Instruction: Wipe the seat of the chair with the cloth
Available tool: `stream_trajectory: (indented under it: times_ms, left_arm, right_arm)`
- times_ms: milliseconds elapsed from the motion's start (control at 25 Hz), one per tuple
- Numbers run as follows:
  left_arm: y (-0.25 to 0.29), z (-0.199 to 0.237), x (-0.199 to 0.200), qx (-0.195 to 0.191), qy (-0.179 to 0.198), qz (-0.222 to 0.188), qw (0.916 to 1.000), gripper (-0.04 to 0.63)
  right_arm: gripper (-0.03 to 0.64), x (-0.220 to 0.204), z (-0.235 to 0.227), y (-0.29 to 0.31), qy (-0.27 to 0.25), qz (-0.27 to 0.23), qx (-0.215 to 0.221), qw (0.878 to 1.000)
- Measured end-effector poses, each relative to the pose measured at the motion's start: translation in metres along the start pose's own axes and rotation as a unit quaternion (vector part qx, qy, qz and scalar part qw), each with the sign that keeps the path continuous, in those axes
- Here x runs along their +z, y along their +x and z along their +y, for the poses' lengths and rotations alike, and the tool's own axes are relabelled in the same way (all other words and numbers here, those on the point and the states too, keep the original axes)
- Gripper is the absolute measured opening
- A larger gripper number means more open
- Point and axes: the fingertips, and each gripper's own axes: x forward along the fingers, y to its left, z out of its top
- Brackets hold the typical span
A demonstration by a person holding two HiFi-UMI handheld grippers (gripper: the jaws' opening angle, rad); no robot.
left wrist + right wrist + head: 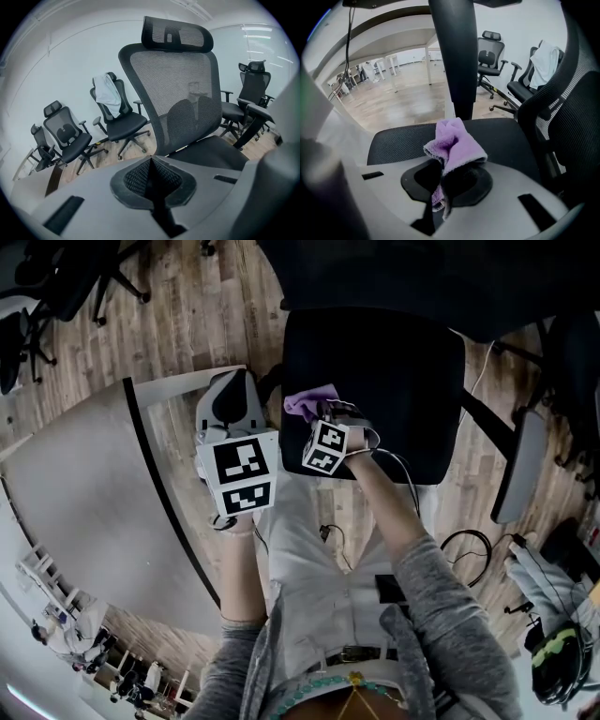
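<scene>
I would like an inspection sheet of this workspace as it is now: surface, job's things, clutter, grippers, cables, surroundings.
Surface: chair seat, black, nothing lying loose on it.
Job's things: purple cloth, bunched, near the seat's edge; contact with the seat unclear.
Clutter: white garment hung over the back of an office chair.
Grippers: left gripper shut and empty, left of the seat; right gripper shut on the purple cloth.
Cables: black cable looped on the floor.
Surroundings: wooden floor, white table, more such chairs behind.
</scene>
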Motion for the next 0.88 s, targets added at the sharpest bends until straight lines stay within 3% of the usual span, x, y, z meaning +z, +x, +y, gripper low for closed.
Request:
stream_trajectory:
  times_ms: [880]
  left_arm:
    - [0.0, 0.002, 0.0, 0.003, 0.001, 0.0, 1.0, 0.008]
  right_arm:
    - [0.048, -0.065, -0.013, -0.018, 0.021, 0.044, -0.01, 0.999]
